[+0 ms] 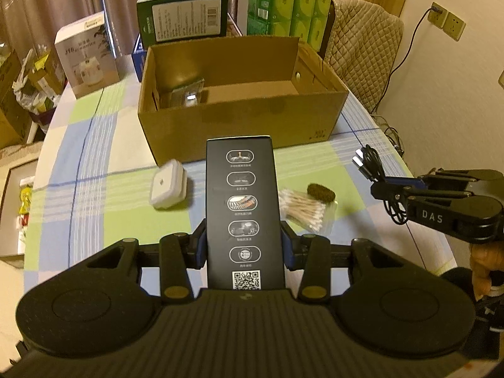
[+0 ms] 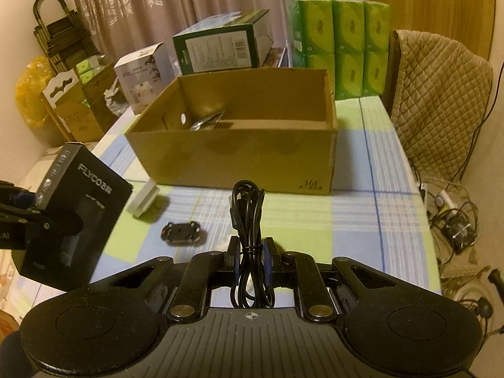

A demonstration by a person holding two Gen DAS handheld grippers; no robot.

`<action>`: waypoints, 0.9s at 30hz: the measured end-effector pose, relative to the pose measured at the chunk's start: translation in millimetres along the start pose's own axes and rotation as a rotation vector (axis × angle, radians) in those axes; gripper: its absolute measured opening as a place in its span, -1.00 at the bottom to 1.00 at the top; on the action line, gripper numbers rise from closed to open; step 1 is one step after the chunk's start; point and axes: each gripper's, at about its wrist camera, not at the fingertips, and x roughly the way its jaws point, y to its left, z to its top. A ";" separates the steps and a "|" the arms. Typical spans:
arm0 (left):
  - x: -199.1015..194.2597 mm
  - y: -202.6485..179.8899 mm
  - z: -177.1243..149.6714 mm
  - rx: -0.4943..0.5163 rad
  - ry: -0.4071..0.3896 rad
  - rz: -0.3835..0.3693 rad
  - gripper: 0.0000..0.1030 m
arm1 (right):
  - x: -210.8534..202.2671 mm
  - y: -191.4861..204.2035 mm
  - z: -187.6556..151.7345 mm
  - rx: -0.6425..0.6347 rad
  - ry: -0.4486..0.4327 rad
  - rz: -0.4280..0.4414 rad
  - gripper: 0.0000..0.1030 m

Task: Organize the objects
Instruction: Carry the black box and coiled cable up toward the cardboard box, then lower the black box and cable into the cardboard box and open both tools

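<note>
My left gripper (image 1: 244, 245) is shut on a tall black product box (image 1: 242, 201), held upright above the checked tablecloth; the same black box (image 2: 75, 217) shows at the left of the right wrist view. My right gripper (image 2: 251, 256) is shut on a coiled black cable (image 2: 249, 217), and that cable (image 1: 370, 165) hangs at the right of the left wrist view. Ahead stands an open cardboard box (image 1: 239, 119), also seen in the right wrist view as a cardboard box (image 2: 233, 157), with a clear-wrapped item (image 1: 189, 93) inside at its left.
On the cloth lie a small white lidded container (image 1: 167, 186), a bundle of cotton swabs (image 1: 304, 209), and a dark oval object (image 1: 321, 192). Behind the cardboard box stand a green-white carton (image 1: 182, 12), green tissue packs (image 1: 289, 3) and a white carton (image 1: 86, 55). A quilted chair (image 1: 362, 50) stands right.
</note>
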 end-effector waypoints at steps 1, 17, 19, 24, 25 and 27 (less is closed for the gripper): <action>0.0 1.0 3.9 0.003 -0.003 0.002 -0.25 | 1.4 -1.8 3.9 -0.001 -0.001 -0.003 -0.79; 14.1 9.3 70.0 0.048 -0.037 0.006 -0.25 | 24.5 -22.3 60.5 -0.041 -0.017 -0.030 -0.79; 16.3 9.9 78.4 0.055 -0.043 0.009 -0.25 | 27.4 -24.0 66.6 -0.047 -0.021 -0.030 -0.79; 21.5 14.8 98.3 0.060 -0.057 0.005 -0.25 | 36.9 -30.8 82.1 -0.040 -0.020 -0.024 -0.79; 22.7 16.5 103.1 0.059 -0.060 0.003 -0.25 | 38.6 -32.4 85.6 -0.036 -0.019 -0.023 -0.79; 24.2 19.6 111.9 0.054 -0.064 -0.003 -0.25 | 42.1 -35.6 94.3 -0.023 -0.021 -0.019 -0.79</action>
